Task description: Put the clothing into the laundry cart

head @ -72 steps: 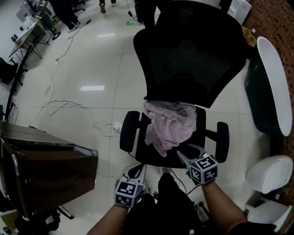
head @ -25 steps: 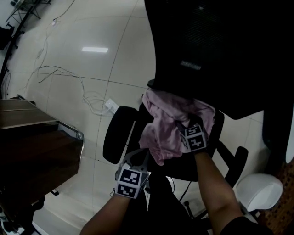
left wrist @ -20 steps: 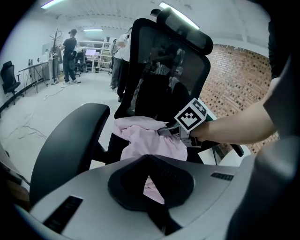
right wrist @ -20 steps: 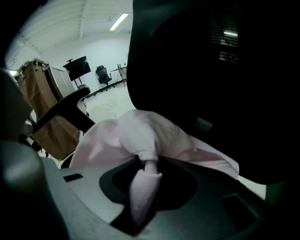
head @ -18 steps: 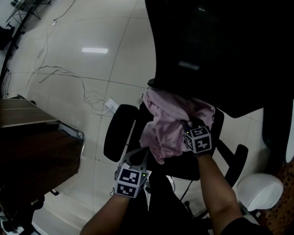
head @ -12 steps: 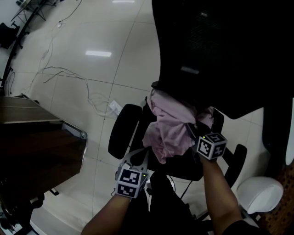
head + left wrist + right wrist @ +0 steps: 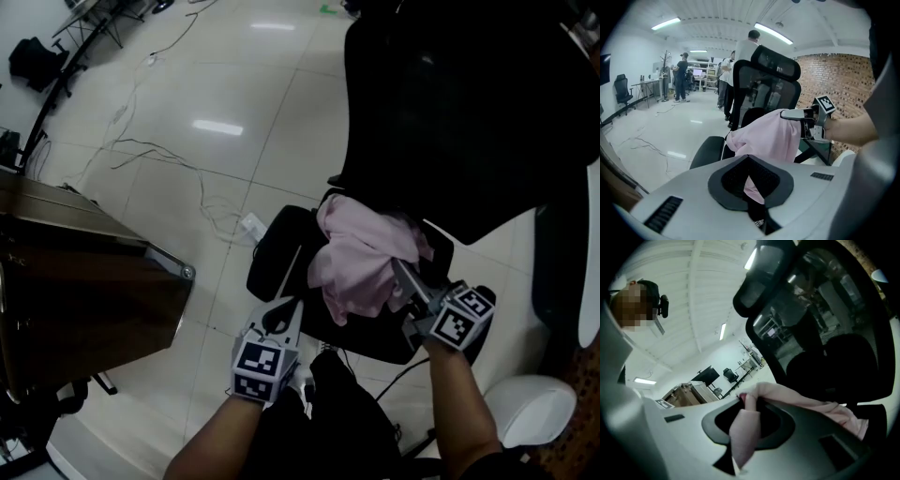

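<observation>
Soft, light garment (image 7: 356, 267), judged best taken by a bunched fold, is pinched in the just-closed right gripper (image 7: 401, 270); left gripper (image 7: 287, 306) is shut, empty

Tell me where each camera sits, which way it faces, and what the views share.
Head view: on the person's head, looking steeply down at the office chair and pink garment; both forearms, left claw and right claw show.
Left gripper view: on the left claw, facing the garment and chair back; its closed jaws and the right forearm show.
Right gripper view: on the right claw, facing the chair back and ceiling; its jaws, just closed, pinch the garment.
Shared: all three see garment and chair.
</observation>
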{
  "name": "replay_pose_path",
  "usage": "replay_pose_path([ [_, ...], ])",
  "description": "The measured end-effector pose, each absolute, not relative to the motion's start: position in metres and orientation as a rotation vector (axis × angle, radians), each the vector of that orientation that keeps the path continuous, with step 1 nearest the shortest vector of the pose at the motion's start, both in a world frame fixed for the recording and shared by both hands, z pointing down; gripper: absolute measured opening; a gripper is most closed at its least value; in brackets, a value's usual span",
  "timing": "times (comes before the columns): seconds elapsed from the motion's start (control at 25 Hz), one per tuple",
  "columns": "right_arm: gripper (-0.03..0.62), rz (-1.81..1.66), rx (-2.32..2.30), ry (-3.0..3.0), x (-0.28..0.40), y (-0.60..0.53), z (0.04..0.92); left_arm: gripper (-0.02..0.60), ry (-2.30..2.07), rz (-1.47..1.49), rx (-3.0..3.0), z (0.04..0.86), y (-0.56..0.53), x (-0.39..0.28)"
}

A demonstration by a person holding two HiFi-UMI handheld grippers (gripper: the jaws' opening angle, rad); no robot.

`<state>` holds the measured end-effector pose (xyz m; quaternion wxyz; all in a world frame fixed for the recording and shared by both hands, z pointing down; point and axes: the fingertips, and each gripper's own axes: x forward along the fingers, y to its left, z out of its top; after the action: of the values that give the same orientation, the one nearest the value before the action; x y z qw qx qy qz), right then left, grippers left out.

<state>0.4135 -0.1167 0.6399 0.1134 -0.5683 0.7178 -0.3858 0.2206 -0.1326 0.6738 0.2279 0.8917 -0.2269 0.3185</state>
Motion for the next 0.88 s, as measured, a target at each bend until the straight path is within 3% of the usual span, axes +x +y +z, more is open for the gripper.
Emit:
replay_pose_path([
  [0.88, 0.072, -0.887, -1.448, 2.157, 0.27, -0.075, 0.413, -0.002, -0.829, 0.709, 2.529, 0.541, -0.091, 0.035],
])
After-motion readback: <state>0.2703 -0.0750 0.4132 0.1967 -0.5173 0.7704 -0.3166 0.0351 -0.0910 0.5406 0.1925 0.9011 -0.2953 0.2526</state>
